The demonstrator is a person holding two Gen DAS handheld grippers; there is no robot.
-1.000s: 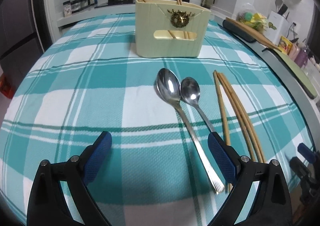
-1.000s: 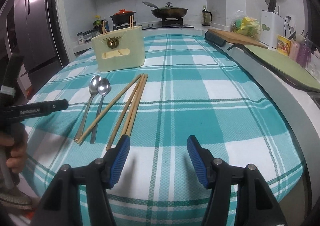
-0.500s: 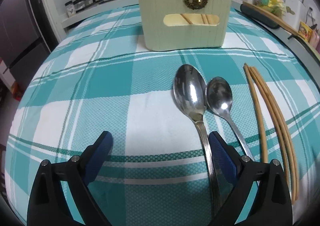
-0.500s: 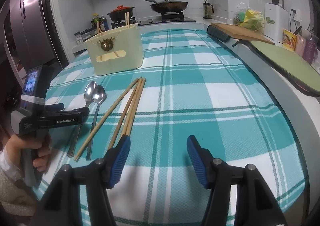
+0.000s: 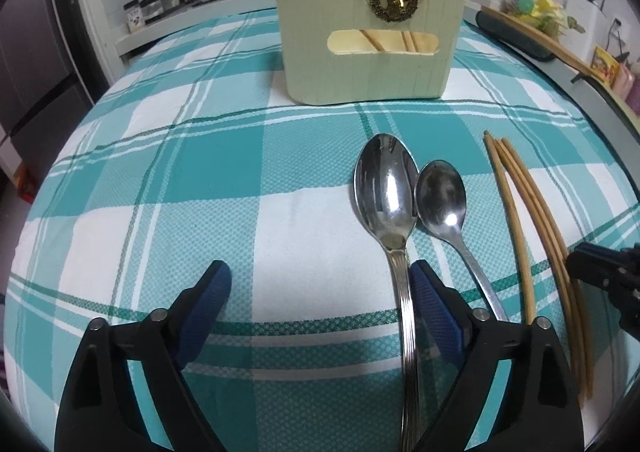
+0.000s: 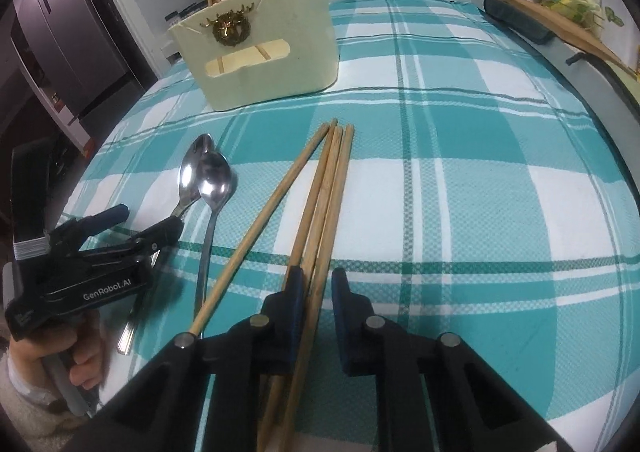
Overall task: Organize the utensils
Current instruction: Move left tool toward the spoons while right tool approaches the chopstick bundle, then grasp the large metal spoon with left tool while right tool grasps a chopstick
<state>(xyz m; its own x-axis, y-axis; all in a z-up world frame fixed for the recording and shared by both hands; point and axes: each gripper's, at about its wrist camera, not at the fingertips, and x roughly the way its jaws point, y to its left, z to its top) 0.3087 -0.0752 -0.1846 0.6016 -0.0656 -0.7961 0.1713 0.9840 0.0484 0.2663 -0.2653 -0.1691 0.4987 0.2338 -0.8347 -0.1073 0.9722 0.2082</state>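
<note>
Left wrist view: your left gripper [image 5: 320, 292] is spread wide, low over the tablecloth [image 5: 120, 211], holding nothing. Its right pad [image 5: 434, 304] sits just beside the big spoon [image 5: 386, 191] handle, between it and the small spoon [image 5: 440, 199] handle; whether it touches either, I can't tell. Both spoons lie bowl-up, bowls touching side by side, handles running back toward you. Big one is on the left.

Holder [image 5: 370, 31] stands upright toward the far edge of the table, gold emblem facing you, a few chopsticks already inside and showing through the slot and above the rim.

Right wrist view: your right gripper [image 6: 318, 292] is at a narrow gap, straddling the loose chopsticks [image 6: 324, 191] near their close ends. Three sticks lie bundled; at least one runs between the pads. Clamped or not, I can't tell. A fourth stick fans out to the left, outside the left pad, its close end by the gripper body.

Chopsticks lie just right of the spoons, tips pointing at the holder [image 6: 256, 47], well short of it. Left gripper [image 6: 148, 223] shows at that view's left edge, over the spoon handles.
</note>
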